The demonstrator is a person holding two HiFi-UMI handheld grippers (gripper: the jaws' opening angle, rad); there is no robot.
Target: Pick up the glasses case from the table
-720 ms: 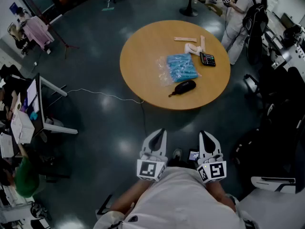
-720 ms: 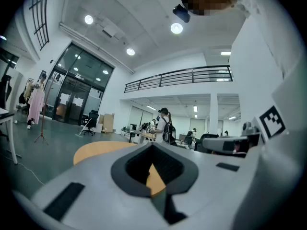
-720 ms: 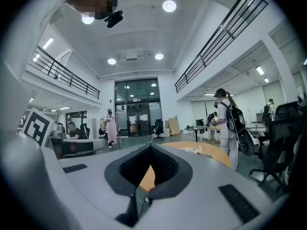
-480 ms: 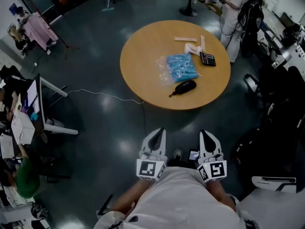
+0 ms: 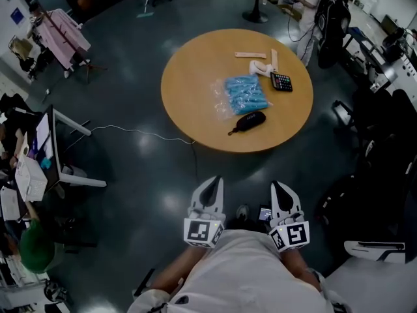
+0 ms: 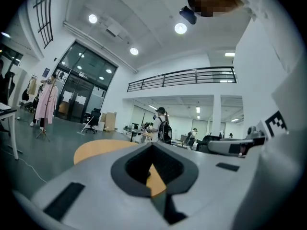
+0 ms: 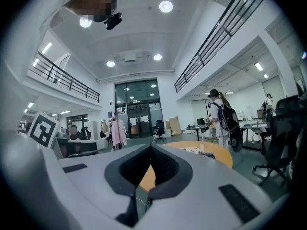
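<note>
We hold both grippers close to our torso, side by side, both pointing at the round worktop (image 5: 195,90), well short of it

Left gripper (image 5: 212,182): jaws pressed together tip to tip, nothing between them. In the left gripper view only the worktop's edge shows through the gap behind the tips

Right gripper (image 5: 277,186): same, jaws together, empty. The right gripper view shows the worktop past the tips, with small items on it

Glasses case (image 5: 250,119): dark, oblong, lies flat on the worktop near the edge closest to us, right of centre, with a short strap trailing off its left end. Neither gripper is anywhere near it

Just behind the case sits a blue packet (image 5: 246,94) in clear wrap, near it but apart. Right of the packet is 1 calculator (image 5: 281,81). Further back lie a white item (image 5: 262,67) and a wooden strip (image 5: 251,55)

A person with a dark backpack (image 5: 326,12) stands beyond the worktop's far right side. A white cable (image 5: 140,132) runs across the floor toward the worktop's base
</note>
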